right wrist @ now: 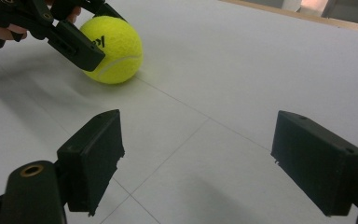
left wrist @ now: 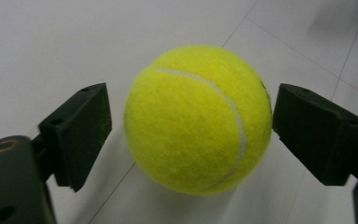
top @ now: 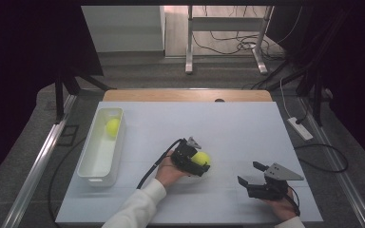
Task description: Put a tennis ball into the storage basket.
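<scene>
Yellow felt tennis ball [left wrist: 198, 119] sits mid-table, toward the near edge, between the left gripper's [top: 193, 160] spread jaws, one side touching. Light and springy; pinch across its widest middle. Right gripper [top: 250, 173] gapes empty.

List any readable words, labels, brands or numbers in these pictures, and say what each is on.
No text reads whole.
Ball by the left gripper: black print beside the jaw, partly hidden and blurred; not readable.
Same ball, left gripper view: a dark speck at its right edge, unreadable.
Ball in the bin: no print visible.
Right gripper: none.
</scene>
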Tool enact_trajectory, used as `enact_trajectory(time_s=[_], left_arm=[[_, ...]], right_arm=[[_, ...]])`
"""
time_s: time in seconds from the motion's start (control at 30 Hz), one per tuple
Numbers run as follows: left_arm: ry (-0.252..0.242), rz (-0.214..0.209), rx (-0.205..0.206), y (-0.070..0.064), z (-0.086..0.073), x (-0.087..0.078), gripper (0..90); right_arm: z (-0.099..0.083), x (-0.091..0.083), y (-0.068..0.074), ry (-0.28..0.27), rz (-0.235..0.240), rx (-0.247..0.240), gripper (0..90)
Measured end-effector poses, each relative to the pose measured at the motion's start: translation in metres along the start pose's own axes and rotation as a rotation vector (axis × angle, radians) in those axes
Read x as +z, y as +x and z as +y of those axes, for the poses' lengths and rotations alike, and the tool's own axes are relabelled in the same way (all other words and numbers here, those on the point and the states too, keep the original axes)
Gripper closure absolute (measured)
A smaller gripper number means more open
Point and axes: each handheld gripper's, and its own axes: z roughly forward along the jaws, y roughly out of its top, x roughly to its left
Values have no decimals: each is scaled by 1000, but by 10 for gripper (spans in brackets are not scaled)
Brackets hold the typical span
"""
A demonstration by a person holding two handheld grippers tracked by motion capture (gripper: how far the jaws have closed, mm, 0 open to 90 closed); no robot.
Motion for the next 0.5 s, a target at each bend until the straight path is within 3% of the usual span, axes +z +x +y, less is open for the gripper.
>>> enact_trajectory(time_s=[0.17,0.5], left_arm=[[1,-2,11,-1,0,0,252],[-10,14,25,-5,0,-2,263]], right_arm=[[0,0,0,1,1,-2,160],[0,0,0,0,-1,-2,160]])
